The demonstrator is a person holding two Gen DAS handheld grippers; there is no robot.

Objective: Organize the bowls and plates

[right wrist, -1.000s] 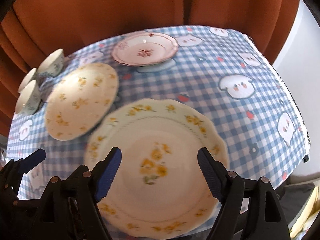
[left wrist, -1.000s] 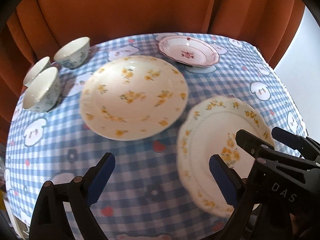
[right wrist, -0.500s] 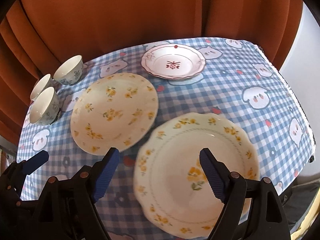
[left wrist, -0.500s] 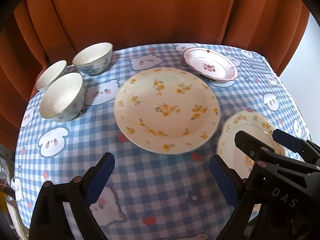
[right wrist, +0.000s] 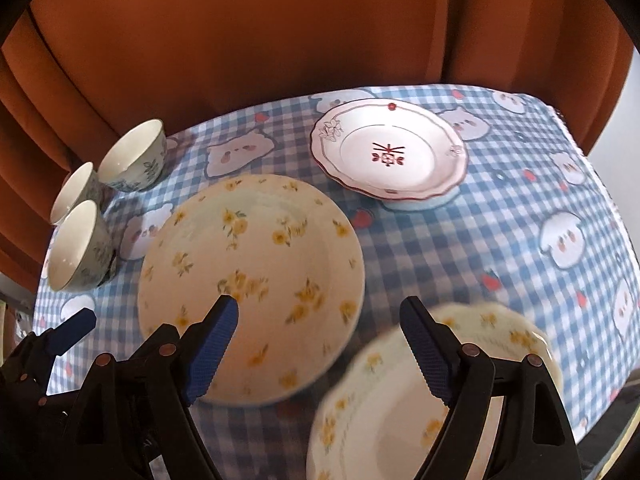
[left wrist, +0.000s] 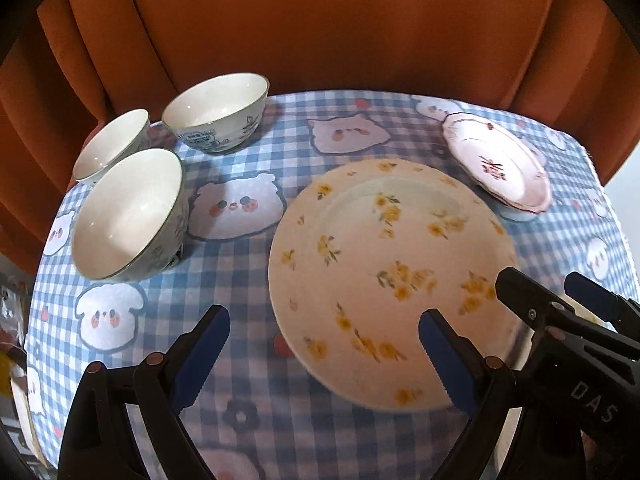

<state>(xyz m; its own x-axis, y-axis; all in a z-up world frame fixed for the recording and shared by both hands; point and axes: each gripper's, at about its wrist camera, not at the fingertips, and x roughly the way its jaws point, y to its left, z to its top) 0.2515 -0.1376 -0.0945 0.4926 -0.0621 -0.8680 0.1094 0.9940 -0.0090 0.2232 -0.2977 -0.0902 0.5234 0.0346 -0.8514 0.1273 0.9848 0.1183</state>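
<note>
Both claws wide, nothing gripped

The left gripper (left wrist: 322, 350) and right gripper (right wrist: 318, 342) hovered empty over the round yellow-flowered ceramic plate (right wrist: 252, 280); the scalloped yellow-flowered plate (right wrist: 400, 412) lay at five o'clock, three white bowls (left wrist: 128, 216) clustered at ten, seemingly awaiting stacking.
</note>
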